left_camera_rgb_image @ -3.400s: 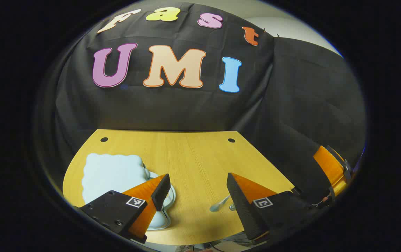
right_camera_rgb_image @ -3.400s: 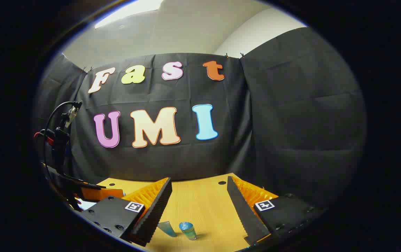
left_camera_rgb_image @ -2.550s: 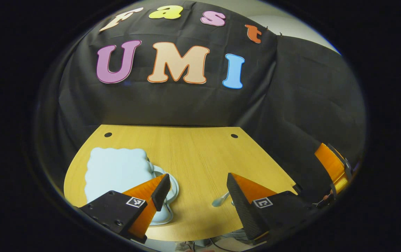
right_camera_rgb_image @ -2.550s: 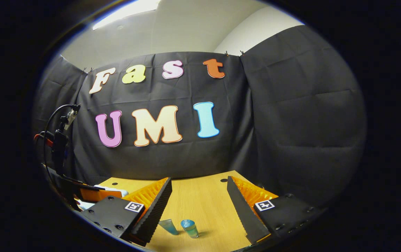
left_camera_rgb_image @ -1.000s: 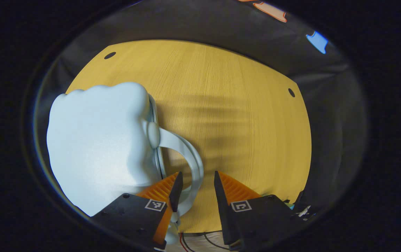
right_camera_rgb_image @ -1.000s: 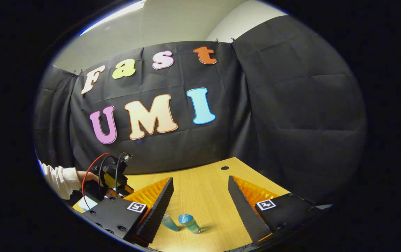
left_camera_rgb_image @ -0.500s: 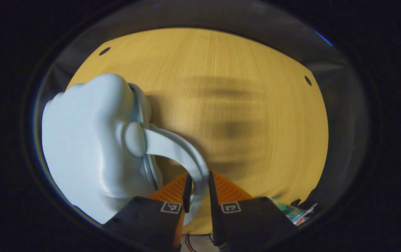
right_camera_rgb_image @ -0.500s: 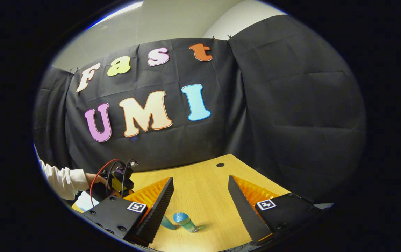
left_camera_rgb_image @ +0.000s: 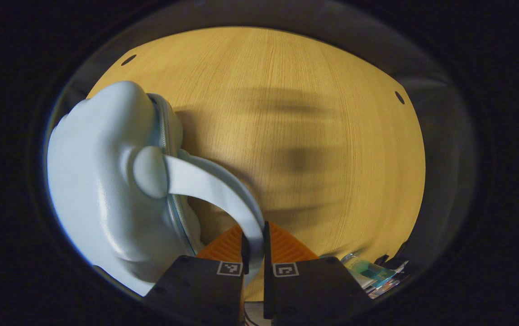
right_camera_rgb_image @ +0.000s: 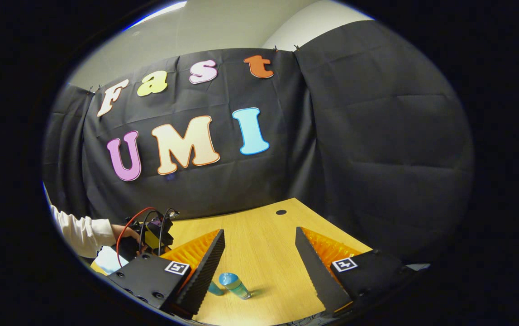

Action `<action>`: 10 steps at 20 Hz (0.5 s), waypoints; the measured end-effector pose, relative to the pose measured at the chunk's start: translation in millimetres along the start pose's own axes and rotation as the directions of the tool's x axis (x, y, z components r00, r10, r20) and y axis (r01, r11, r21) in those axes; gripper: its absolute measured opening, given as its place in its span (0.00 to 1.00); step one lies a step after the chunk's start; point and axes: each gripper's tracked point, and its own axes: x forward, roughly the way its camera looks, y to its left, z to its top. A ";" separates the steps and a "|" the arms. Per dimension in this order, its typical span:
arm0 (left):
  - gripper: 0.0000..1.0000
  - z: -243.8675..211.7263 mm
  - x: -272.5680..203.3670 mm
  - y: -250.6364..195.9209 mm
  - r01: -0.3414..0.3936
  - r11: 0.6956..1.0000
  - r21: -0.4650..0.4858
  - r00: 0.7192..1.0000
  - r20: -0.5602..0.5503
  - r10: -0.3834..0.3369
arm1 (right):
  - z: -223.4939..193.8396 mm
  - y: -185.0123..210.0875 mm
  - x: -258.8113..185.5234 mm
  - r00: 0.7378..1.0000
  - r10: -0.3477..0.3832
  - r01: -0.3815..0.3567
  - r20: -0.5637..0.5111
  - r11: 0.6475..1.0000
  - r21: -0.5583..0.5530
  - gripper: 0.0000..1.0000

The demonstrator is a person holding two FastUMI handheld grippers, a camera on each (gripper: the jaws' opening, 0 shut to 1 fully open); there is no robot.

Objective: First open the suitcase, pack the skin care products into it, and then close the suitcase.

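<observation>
- 2 fingers of the left gripper [left_camera_rgb_image: 253, 246], seen in the left gripper view, pinch the curved handle [left_camera_rgb_image: 216, 192] of a pale blue suitcase [left_camera_rgb_image: 101, 194] lying zipped on the left side of a wooden table [left_camera_rgb_image: 313, 136]. Packets of skin care products [left_camera_rgb_image: 368, 271] sit at the table's near right edge.
- 1 gripper, the right gripper [right_camera_rgb_image: 259, 267], hangs with jaws wide apart and nothing between them in the right gripper view, above a blue-capped bottle [right_camera_rgb_image: 234, 285] lying on the table [right_camera_rgb_image: 264, 235]; a second tube [right_camera_rgb_image: 215, 288] beside it is partly hidden by a finger. At far left, a white-sleeved hand [right_camera_rgb_image: 121, 232] holds the left gripper's body over the suitcase [right_camera_rgb_image: 107, 260].
</observation>
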 end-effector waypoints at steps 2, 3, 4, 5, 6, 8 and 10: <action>0.10 -0.4 -1.6 -0.8 -0.002 1.000 0.005 1.000 0.008 0.002 | 0.0 1.8 0.6 1.000 0.007 -0.007 0.001 1.000 0.000 0.98; 0.10 1.3 -3.6 -1.4 -0.003 1.000 0.007 1.000 0.012 0.003 | 0.2 2.8 0.9 1.000 0.010 -0.010 0.002 1.000 0.001 0.98; 0.10 2.2 -5.4 -2.9 -0.003 1.000 0.009 1.000 0.013 0.003 | -0.2 3.7 0.5 1.000 0.014 -0.014 0.001 1.000 0.001 0.98; 0.10 2.9 -7.3 -4.1 -0.003 1.000 0.008 1.000 0.017 0.003 | 0.2 5.3 0.3 1.000 0.018 -0.018 0.001 1.000 0.002 0.98; 0.10 3.5 -10.6 -5.7 0.002 1.000 0.003 1.000 0.018 -0.002 | -0.9 5.8 -0.4 1.000 0.022 -0.022 0.002 1.000 0.003 0.98; 0.10 3.7 -19.6 -6.0 0.010 1.000 -0.001 1.000 0.023 -0.010 | -1.4 7.9 -0.9 1.000 0.029 -0.029 0.003 1.000 0.004 0.98; 0.10 6.1 -26.9 -5.4 0.017 1.000 0.016 0.999 0.039 -0.017 | -0.2 9.0 -2.6 0.999 0.033 -0.033 0.006 0.999 0.005 0.98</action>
